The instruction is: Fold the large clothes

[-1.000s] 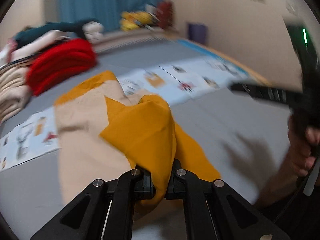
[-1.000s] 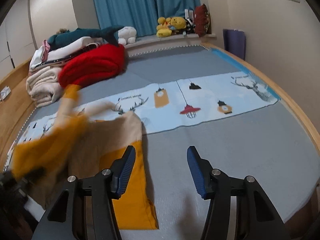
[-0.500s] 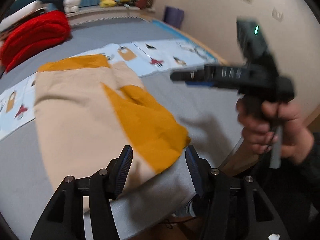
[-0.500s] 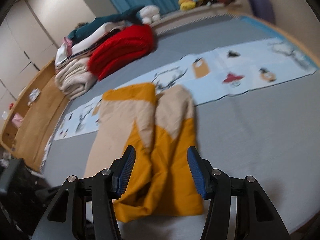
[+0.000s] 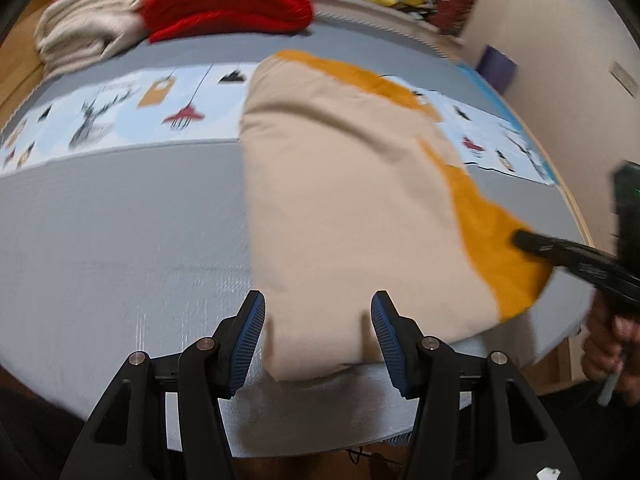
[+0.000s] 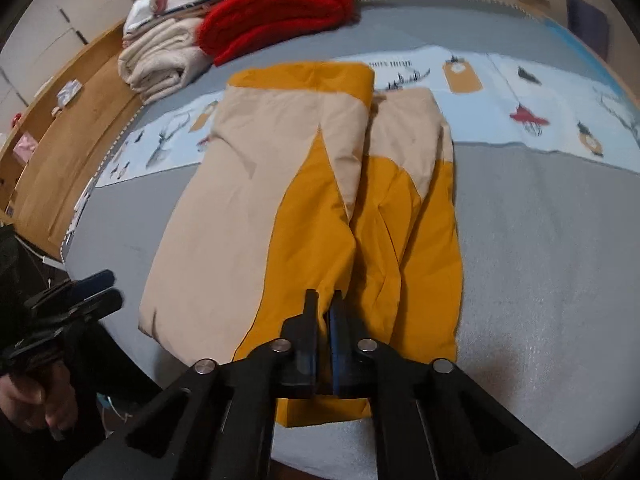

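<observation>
Your right gripper (image 6: 325, 312) is pinched narrow at the garment's (image 6: 304, 184) lower-centre mustard hem, left gripper (image 5: 318, 330) wide: lift evenly.

A bed (image 6: 540, 240) with a grey cover carries everything, and a pale blue printed band (image 6: 500, 92) of deer, lamps and tags runs across it from side to side. A beige and mustard garment (image 6: 304, 184) lies flat on the cover, its far end over the band and its near end close to the bed's front edge. Toward the back sit a red knit bundle (image 6: 276, 12) and, just beside it, a folded cream blanket (image 6: 160, 60).
</observation>
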Tool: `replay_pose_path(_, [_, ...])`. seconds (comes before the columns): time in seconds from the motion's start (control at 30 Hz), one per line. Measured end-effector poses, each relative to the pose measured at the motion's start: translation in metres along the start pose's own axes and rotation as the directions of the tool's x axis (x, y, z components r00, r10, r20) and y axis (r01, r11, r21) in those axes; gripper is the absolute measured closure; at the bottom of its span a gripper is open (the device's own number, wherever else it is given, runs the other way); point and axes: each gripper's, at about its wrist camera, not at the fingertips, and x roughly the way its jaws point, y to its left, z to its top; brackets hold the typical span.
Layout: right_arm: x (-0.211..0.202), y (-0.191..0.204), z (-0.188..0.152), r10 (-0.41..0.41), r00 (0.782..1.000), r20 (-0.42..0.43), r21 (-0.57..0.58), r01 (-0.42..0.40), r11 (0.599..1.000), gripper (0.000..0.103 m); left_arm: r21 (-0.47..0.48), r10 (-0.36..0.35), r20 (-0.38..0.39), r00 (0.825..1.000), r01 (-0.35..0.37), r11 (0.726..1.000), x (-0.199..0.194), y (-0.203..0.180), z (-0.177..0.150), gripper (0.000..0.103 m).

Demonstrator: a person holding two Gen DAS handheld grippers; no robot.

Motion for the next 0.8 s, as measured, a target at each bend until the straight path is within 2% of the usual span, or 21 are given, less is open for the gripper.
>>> replay_pose_path(0.07, [-0.032, -0.004, 0.002, 0.05, 0.992, 0.119, 0.01, -0.052, 0.999, 0.1, -0.032, -0.006, -0.016, 1.0, 0.006, 0.999, 0.001, 0.008, -0.004, 0.051])
replay_pose_path(0.13, [-0.069, -0.013, 0.002, 0.089, 0.964, 0.25, 0.047, -0.104, 0.993, 0.101, -0.046, -0.02, -0.036, 0.999, 0.018, 0.999, 0.005, 0.01, -0.007, 0.051])
replay_pose_path(0.2, [-0.084, -0.025, -0.001, 0.035, 0.955, 0.296, 0.081, -0.062, 0.995, 0.101, -0.037, -0.032, -0.053, 0.998, 0.03, 0.999, 0.011, 0.007, -0.009, 0.048])
replay_pose_path(0.23, [-0.082, -0.032, -0.001, -0.01, 0.961, 0.277, 0.101, -0.018, 0.995, 0.101, -0.028, -0.037, -0.062, 0.997, 0.035, 0.999, 0.016, 0.004, -0.011, 0.046])
replay_pose_path(0.27, [-0.072, -0.043, -0.003, -0.058, 0.973, 0.222, 0.132, 0.029, 0.991, 0.101, -0.019, -0.036, -0.077, 0.996, 0.035, 0.999, 0.022, 0.001, -0.012, 0.046])
replay_pose_path(0.33, [-0.038, -0.066, -0.009, -0.143, 0.988, 0.05, 0.203, 0.13, 0.971, 0.101, -0.009, -0.036, -0.106, 0.994, 0.035, 0.999, 0.031, -0.004, -0.015, 0.045])
replay_pose_path(0.43, [-0.004, -0.084, -0.019, -0.158, 0.982, -0.104, 0.256, 0.18, 0.95, 0.101, 0.016, -0.013, -0.124, 0.992, 0.016, 1.0, 0.038, -0.009, -0.017, 0.044])
replay_pose_path(0.57, [0.017, -0.086, -0.022, -0.193, 0.966, -0.172, 0.213, 0.228, 0.95, 0.101, 0.04, 0.002, -0.127, 0.992, 0.003, 0.999, 0.039, -0.012, -0.017, 0.043])
replay_pose_path(0.8, [0.03, -0.088, -0.019, -0.213, 0.953, -0.217, 0.206, 0.258, 0.944, 0.101, 0.056, 0.016, -0.132, 0.991, -0.009, 0.998, 0.04, -0.013, -0.018, 0.041])
